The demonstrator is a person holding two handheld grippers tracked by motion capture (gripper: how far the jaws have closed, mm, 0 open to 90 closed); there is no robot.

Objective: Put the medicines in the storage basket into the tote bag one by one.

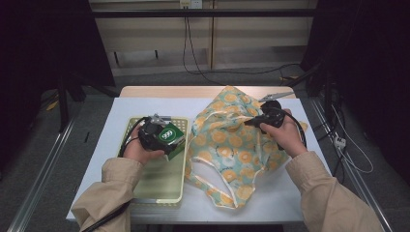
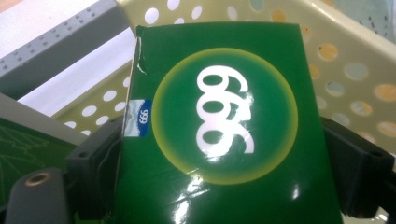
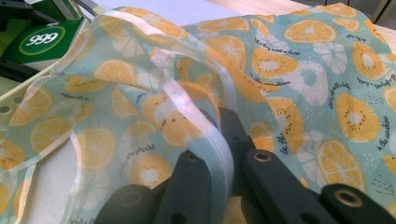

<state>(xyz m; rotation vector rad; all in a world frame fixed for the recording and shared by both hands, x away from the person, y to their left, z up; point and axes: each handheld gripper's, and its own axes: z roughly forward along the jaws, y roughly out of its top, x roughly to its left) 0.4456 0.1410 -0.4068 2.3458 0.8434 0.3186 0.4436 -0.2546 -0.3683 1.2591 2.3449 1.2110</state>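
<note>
Clamped across its flat sides by the left gripper (image 1: 162,137) over the pale perforated plastic basket (image 1: 159,186), the light, stiff, glossy green cardboard box (image 2: 219,135) is judged slippery, while the soft orange-print fabric bag (image 1: 232,145) is pinched at its white-trimmed rim by the right gripper (image 1: 263,121).

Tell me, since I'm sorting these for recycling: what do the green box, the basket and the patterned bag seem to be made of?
Green box: likely glossy coated cardboard; bright glare, small tear at one edge.
Basket: pale yellow-green moulded plastic, walls punched with round holes.
Patterned bag: thin woven-looking fabric, matte, creasing softly, with pale tape trim.
</note>
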